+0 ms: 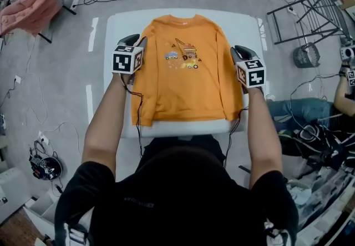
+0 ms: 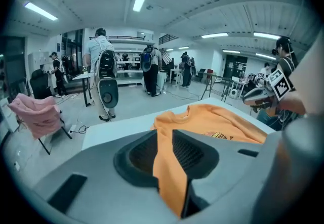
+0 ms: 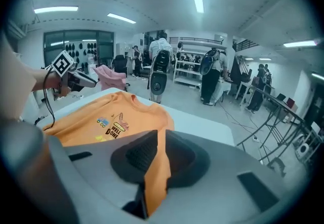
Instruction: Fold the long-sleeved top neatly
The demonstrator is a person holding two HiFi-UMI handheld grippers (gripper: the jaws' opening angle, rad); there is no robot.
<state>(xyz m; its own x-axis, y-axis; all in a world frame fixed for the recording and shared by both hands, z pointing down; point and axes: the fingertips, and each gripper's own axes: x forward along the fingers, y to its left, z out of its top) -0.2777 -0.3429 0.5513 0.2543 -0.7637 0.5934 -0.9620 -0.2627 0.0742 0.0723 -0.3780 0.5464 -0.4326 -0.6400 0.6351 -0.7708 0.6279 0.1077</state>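
Note:
An orange long-sleeved top (image 1: pixel 180 81) with a digger print lies flat and face up on the white table (image 1: pixel 119 28), collar at the far side. Both sleeves lie in along its sides. My left gripper (image 1: pixel 141 44) hovers over the top's left edge near the shoulder. Its jaws stand apart, and orange cloth (image 2: pixel 223 122) shows through the gap. My right gripper (image 1: pixel 237 50) hovers over the right edge by the armpit. Its jaws stand a narrow way apart, and through that gap too I see the top (image 3: pixel 101 117). The cloth lies unlifted under both grippers.
A pink cloth (image 1: pixel 30 9) hangs over a chair at the far left. A metal rack (image 1: pixel 310 11) and a wire basket (image 1: pixel 306 55) stand at the right, and another person's arm (image 1: pixel 346 89) is further right. Cables trail over the floor. People stand in the background (image 2: pixel 104 74).

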